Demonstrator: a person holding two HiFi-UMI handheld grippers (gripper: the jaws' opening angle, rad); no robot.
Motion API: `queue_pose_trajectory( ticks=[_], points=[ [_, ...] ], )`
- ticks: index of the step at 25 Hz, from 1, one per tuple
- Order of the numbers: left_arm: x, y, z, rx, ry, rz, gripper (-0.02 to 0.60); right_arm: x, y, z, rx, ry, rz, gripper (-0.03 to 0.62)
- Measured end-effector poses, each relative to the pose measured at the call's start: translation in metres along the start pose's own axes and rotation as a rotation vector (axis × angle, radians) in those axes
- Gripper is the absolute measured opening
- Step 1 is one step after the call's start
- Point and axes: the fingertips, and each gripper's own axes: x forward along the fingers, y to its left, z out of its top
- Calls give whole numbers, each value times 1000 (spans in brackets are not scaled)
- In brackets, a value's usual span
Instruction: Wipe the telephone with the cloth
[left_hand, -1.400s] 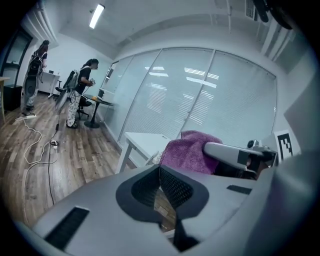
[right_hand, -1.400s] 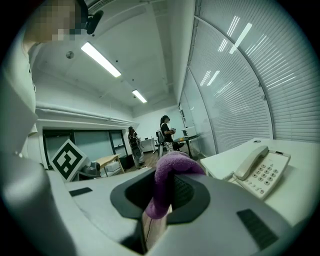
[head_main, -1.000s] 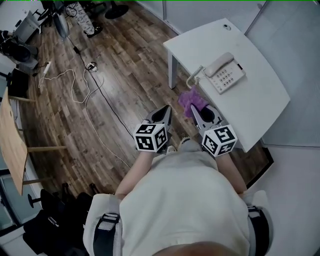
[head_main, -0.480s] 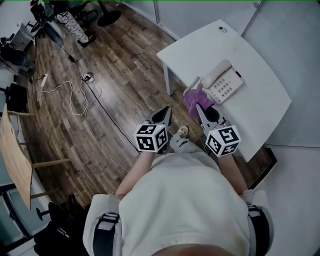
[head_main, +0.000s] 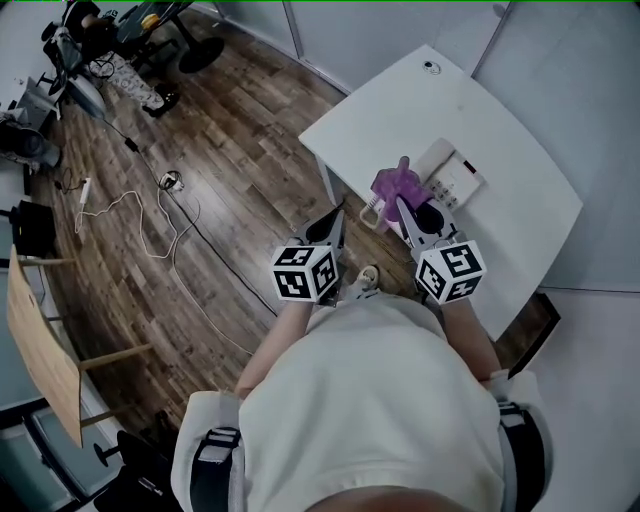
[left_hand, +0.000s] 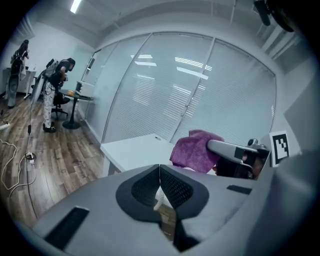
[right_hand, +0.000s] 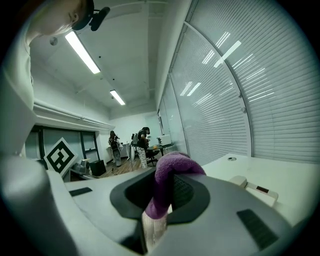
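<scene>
Right claw is pinching the purple cloth, a bit right of centre in the head view; cloth overlaps the near end of the white telephone, sitting on the white table upper right; left claw is pressed together, nothing in it, by the table's edge.

Head view: telephone left part hidden under cloth and right gripper; buttons too small to tell. Table near edge hidden behind right gripper. Clutter, upper left, cut by frame edge, too small to name. Wooden tabletop cut by left edge. Right gripper view: only telephone corner shows at lower right, rest behind gripper body. People, centre, too small for detail.
</scene>
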Motion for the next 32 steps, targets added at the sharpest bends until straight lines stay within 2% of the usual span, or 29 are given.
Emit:
queue_pose_trajectory(
  ticks=[7,11,19,28,32],
  points=[
    [45,-3,15,35,37,-56,21,14,-46,20,5,-41,-66,63],
    [64,-12,22,57,37,-87,21,13,-74,34,-39,-66,-120,61],
    [96,-28,12,60,87,-131,21,11,-137,48,-70,-98,-233,63],
    [103,-48,-1,67,110,-171,21,15,-166,49,-163,-74,-320,63],
    [109,-51,-10,44,123,-179,21,27,-183,35,-183,-31,-345,62]
  ],
)
